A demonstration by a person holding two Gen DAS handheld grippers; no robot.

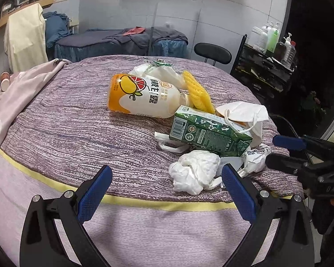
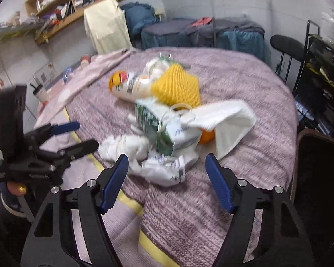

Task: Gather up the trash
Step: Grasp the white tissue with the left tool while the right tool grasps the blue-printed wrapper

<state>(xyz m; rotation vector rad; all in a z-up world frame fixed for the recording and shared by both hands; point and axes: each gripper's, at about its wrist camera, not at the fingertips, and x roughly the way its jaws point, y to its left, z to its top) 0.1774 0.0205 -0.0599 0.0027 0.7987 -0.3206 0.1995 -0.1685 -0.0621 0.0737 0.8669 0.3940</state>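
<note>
right, i'm still at the first pick: the trash sits heaped on the bed (image 1: 78, 133), and my right claw (image 2: 167, 178), part open and empty, straddles the crumpled printed wrapper (image 2: 164, 169). my left claw (image 1: 167, 191) gapes empty beside the tissue wad (image 1: 193, 171). next i'd nudge forward, then pinch.

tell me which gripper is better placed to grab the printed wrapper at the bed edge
Right, probably. The right gripper is open with the printed wrapper lying right ahead between its fingers. The left gripper faces the tissue wad instead.
</note>
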